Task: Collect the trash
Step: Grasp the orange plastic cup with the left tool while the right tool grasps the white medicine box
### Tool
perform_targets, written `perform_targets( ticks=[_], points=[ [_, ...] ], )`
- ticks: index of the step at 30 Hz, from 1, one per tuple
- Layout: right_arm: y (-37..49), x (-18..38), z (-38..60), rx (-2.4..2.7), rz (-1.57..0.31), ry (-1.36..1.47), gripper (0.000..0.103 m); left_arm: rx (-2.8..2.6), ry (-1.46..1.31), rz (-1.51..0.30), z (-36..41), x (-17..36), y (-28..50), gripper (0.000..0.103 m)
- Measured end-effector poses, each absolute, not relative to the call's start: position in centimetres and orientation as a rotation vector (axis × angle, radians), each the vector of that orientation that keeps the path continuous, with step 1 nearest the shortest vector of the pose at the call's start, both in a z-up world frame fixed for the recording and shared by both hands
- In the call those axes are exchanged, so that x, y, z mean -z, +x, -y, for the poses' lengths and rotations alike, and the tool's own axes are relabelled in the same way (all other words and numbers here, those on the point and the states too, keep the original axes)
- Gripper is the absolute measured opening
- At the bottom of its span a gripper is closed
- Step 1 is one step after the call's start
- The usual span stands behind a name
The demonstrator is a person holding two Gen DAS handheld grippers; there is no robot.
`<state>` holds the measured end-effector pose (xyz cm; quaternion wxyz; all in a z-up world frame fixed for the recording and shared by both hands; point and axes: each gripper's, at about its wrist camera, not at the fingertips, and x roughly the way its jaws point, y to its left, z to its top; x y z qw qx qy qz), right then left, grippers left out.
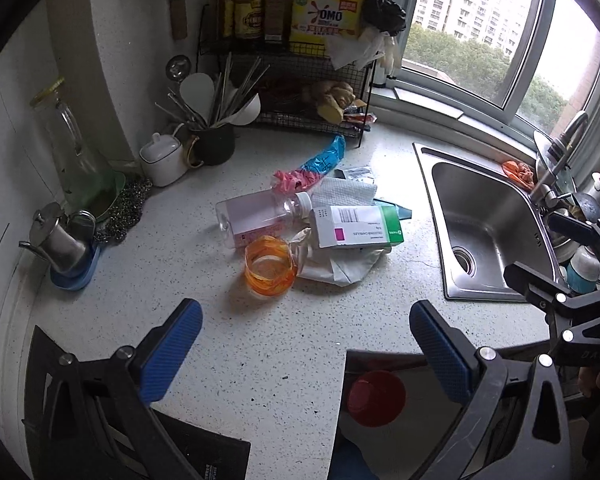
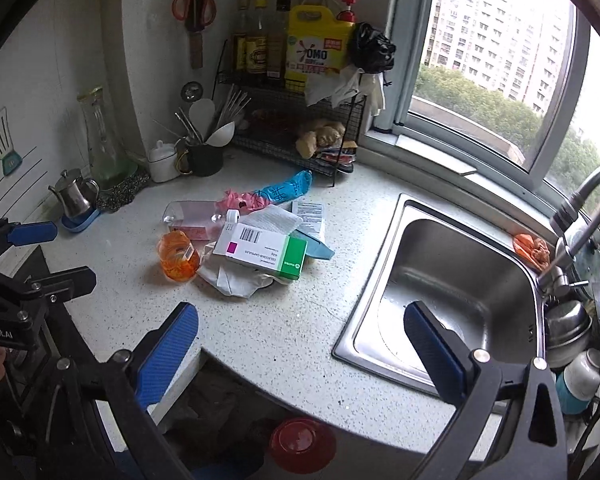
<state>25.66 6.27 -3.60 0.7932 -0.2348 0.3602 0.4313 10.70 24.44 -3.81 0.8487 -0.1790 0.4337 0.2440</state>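
A pile of trash lies mid-counter: a clear plastic bottle [image 1: 260, 216] [image 2: 192, 216] on its side, an orange plastic cup [image 1: 270, 266] [image 2: 178, 258], a white and green medicine box [image 1: 358, 226] [image 2: 262, 250], crumpled white paper [image 1: 340, 266] [image 2: 236, 278], a paper towel [image 1: 342, 192] [image 2: 276, 218] and a pink and blue wrapper [image 1: 316, 164] [image 2: 272, 194]. My left gripper [image 1: 306, 336] is open and empty, short of the cup. My right gripper [image 2: 302, 338] is open and empty, over the counter's front edge by the sink.
A steel sink [image 1: 484, 224] [image 2: 452, 288] with tap [image 2: 580, 216] is on the right. A wire rack [image 1: 296, 92] with bottles, a utensil cup [image 1: 214, 142], a white pot [image 1: 162, 158] and a steel pitcher [image 1: 58, 240] line the back and left. A red bin [image 1: 376, 398] [image 2: 302, 444] stands below.
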Motion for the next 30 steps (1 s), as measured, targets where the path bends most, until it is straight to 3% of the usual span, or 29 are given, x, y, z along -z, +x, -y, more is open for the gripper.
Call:
perform_targets(
  ticks=[18, 21, 27, 30],
  points=[
    [31.4, 15.0, -20.6, -1.226, -0.902, -0.945, 0.102, -0.513, -0.552, -1.124, -32.6, 14.0, 16.5, 0.103],
    [31.8, 16.2, -22.0, -1.261, -0.881, -1.02, 0.096, -0.521, -0.579, -1.146, -33.5, 15.2, 17.0, 0.103],
    [32.2, 17.9, -24.0, -1.344, -0.831, -1.143, 0.095, -0.539, -0.608, -1.173, -34.4, 16.5, 17.4, 0.103],
    [32.6, 18.5, -24.5, -1.375, -0.858, -1.156, 0.084, -0.545, -0.617, -1.178, -34.7, 16.6, 17.4, 0.103]
  ],
)
